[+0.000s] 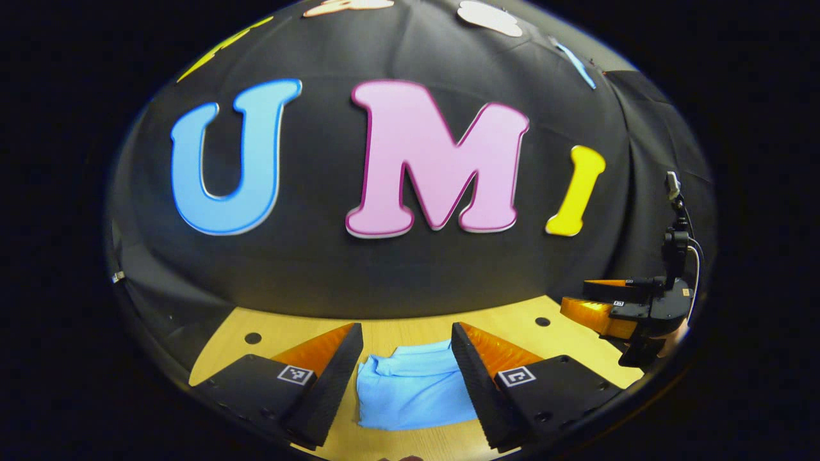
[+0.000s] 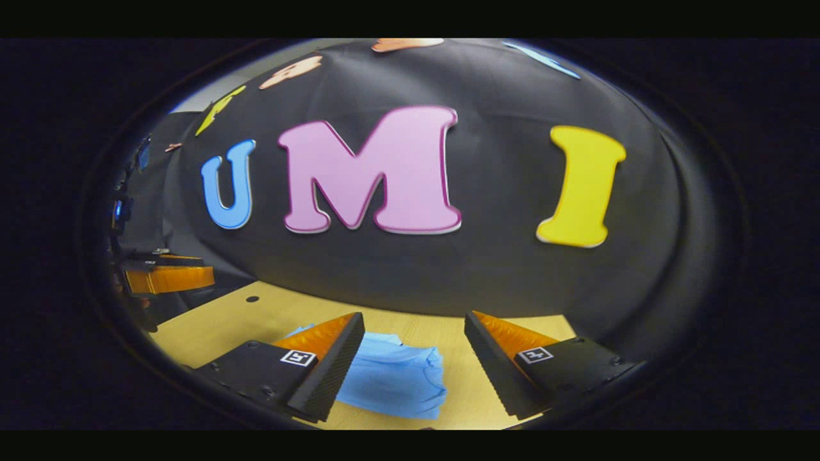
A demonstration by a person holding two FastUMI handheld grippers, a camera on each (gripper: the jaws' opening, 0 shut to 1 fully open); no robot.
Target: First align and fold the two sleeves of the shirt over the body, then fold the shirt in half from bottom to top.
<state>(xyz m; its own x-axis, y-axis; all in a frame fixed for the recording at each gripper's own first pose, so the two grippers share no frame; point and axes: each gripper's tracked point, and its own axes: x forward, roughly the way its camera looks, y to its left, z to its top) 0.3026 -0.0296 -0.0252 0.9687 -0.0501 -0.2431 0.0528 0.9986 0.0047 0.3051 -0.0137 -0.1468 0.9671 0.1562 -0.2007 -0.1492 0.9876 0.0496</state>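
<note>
Nearest in the left gripper view, the left gripper (image 1: 407, 368) stands with its two fingers spread wide and nothing between them but air; it holds nothing. Seen past and below its fingertips, the light blue shirt (image 1: 413, 389) lies on the wooden table (image 1: 397, 333) as a compact bundle, centred in the gap between the fingers and not touched by either. A collar-like fold shows at the far edge of the bundle.

In the right gripper view, the right gripper (image 2: 414, 362) is likewise wide open and empty. The shirt (image 2: 394, 381) sits beneath it, nearer its left finger and partly hidden behind that finger, with bare table under its right finger.

Farther off, to the right of the left gripper's fingers, the right gripper (image 1: 624, 310) hangs above the table edge, well apart from the shirt; the left gripper (image 2: 168, 276) appears at the far left of the right gripper view, also raised.

Judging by the small, layered shape of the cloth, the sleeves and the bottom-to-top fold look already done, so the task seems at or near its end. If anything remains, it would call for lowering both grippers to the bundle's near edge to square it up.
</note>
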